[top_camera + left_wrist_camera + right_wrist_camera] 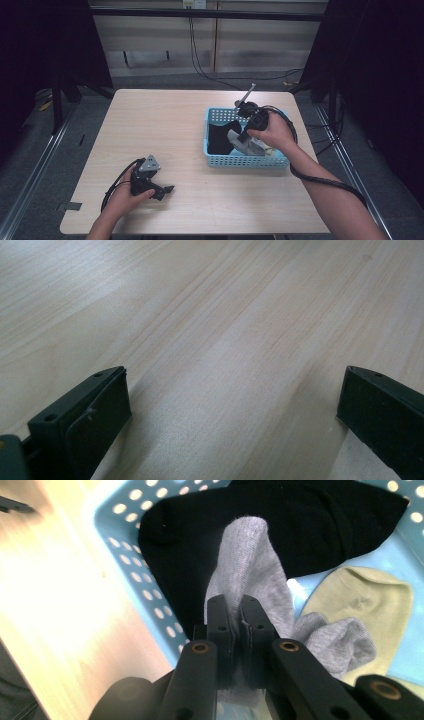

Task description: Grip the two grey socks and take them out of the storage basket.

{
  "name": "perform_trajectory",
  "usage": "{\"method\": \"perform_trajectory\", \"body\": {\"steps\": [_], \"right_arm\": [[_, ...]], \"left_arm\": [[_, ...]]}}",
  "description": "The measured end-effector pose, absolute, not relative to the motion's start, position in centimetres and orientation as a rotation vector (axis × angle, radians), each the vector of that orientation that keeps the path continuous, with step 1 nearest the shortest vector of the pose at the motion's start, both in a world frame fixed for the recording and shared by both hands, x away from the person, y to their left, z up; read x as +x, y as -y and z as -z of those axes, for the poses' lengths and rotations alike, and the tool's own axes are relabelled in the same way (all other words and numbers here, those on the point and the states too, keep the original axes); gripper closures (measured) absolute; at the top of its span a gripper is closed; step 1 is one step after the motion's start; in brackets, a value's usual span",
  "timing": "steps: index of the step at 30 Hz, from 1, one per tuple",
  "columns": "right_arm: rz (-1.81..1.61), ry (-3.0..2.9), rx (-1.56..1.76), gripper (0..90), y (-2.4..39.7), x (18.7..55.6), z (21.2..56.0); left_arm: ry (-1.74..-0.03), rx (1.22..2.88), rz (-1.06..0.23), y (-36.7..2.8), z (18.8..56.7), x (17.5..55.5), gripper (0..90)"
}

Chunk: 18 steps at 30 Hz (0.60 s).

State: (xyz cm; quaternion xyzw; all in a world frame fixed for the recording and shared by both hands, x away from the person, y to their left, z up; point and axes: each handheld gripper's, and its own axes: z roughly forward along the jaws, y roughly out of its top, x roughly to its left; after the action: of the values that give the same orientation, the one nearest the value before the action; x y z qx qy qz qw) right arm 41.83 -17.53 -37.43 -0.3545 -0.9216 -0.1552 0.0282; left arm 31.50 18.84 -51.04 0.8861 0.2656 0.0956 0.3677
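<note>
A light blue perforated basket (245, 161) stands on the right half of the table. It holds a black sock (320, 525), a grey sock (250, 565) and a pale yellow sock (360, 600). My right gripper (233, 605) is over the basket, its jaws pressed together on a fold of the grey sock, which hangs lifted from the pile. In the high view the right gripper (243, 135) points down into the basket with the grey sock (250, 146) beneath it. My left gripper (165, 191) rests low on the table's front left, jaws wide apart with bare wood between them (235, 405).
The wooden table (160, 125) has free surface across its left and middle. Cables hang by the back wall (200, 65). Dark frames and curtains flank the table on both sides. The basket's near wall (135, 595) lies close beside the right gripper.
</note>
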Motion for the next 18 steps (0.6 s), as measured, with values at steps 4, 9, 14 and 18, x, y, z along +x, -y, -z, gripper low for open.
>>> {"method": "perform_trajectory", "body": {"steps": [4, 9, 14, 18], "right_arm": [[0.482, 2.853, -1.096, 85.2, 17.7, 41.8, 36.5], [0.503, 2.858, -1.091, 85.3, 18.0, 41.7, 35.0], [0.541, 2.871, -1.074, 85.2, 18.0, 41.2, 33.6], [0.569, 2.891, -1.03, 85.2, 17.7, 40.5, 32.5]], "left_arm": [[-0.683, 2.274, -0.239, -18.8, 51.1, 31.5, 0.0], [-0.684, 2.274, -0.239, -18.8, 51.1, 31.5, 0.0], [-0.683, 2.276, -0.245, -18.8, 51.0, 31.5, 0.0], [-0.684, 2.276, -0.252, -18.9, 51.0, 31.5, 0.0]]}}
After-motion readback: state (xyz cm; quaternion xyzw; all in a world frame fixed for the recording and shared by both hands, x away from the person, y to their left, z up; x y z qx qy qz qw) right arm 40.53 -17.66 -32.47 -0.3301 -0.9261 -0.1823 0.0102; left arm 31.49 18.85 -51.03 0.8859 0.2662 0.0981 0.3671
